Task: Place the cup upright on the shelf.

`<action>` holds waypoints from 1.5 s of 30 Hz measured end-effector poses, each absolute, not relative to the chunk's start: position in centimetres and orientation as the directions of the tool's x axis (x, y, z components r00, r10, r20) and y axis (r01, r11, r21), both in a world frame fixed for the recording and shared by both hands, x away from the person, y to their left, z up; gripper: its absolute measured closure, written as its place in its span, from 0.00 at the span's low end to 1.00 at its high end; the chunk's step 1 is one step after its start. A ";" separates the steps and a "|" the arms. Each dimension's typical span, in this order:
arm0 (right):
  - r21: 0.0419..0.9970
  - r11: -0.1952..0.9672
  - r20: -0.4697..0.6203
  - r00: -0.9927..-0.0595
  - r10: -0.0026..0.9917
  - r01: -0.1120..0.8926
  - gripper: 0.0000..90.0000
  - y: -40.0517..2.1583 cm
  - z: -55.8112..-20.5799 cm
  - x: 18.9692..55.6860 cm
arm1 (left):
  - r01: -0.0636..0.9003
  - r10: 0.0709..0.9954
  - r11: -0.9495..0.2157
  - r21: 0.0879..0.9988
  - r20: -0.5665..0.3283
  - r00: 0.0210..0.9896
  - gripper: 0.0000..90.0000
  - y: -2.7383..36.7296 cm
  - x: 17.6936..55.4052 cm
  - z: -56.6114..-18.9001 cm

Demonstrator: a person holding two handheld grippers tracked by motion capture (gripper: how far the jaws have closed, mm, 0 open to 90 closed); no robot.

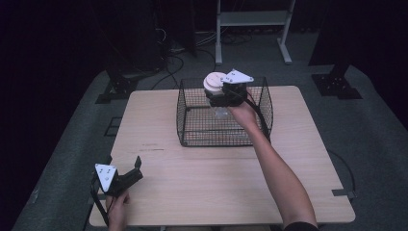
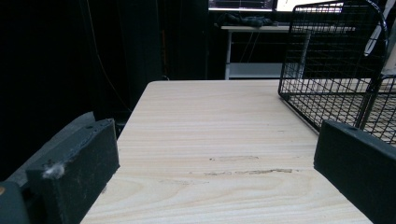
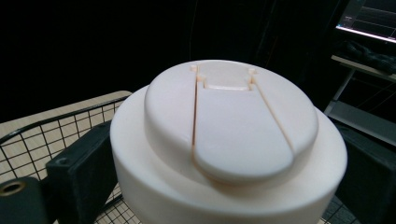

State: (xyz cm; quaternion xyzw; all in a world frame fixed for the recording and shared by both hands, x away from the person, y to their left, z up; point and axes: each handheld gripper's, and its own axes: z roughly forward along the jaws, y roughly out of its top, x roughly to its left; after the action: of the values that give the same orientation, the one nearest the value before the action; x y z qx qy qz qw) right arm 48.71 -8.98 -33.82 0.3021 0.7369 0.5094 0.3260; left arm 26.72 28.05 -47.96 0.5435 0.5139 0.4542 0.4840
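A round cream-white lid [image 3: 233, 140] with a flip tab on top sits between the black jaws of my right gripper [image 3: 224, 177], which is shut on it. In the high view the right gripper [image 1: 222, 91] holds this white lid [image 1: 213, 80] above the far part of a black wire basket [image 1: 192, 137]. A clear object lies low inside the basket under the hand; I cannot tell whether it joins the lid. My left gripper [image 1: 137, 166] rests open near the table's front left corner, nothing between its jaws [image 2: 210, 154].
The wire basket [image 2: 327, 70] stands at the back middle of the pale wooden table [image 1: 202, 192]. Beyond the table are a white metal frame [image 1: 252, 19], dark stands and cables on grey floor. The table's left edge [image 2: 135, 107] runs close by the left gripper.
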 end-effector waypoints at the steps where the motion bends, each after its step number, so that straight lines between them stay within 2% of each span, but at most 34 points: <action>1: 0.947 0.301 -0.173 -0.605 0.777 0.115 0.05 -8.9 -34.0 48.8 | 0.119 0.998 -0.003 0.993 -0.004 0.060 0.00 28.1 26.7 -48.0; 21: 0.925 0.317 -0.127 -0.617 0.777 0.209 0.05 -9.2 -37.4 50.7 | 0.117 0.998 -0.006 0.993 -0.001 0.064 0.00 28.0 26.7 -48.0; 26: 0.935 0.280 -0.093 -0.608 0.789 0.220 0.05 -9.9 -37.4 50.8 | 0.117 0.998 -0.008 0.993 0.000 0.064 0.00 28.0 26.7 -48.0; 45: 0.933 0.282 -0.092 -0.609 0.788 0.223 0.05 -10.1 -37.4 50.7 | 0.117 0.998 -0.008 0.993 0.001 0.065 0.00 28.0 26.7 -48.0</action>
State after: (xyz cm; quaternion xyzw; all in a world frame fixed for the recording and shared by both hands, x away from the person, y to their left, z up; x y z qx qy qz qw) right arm 50.71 -10.08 -37.40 0.3377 0.7479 0.4951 0.2853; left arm 26.72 27.98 -47.97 0.5456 0.5108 0.4545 0.4846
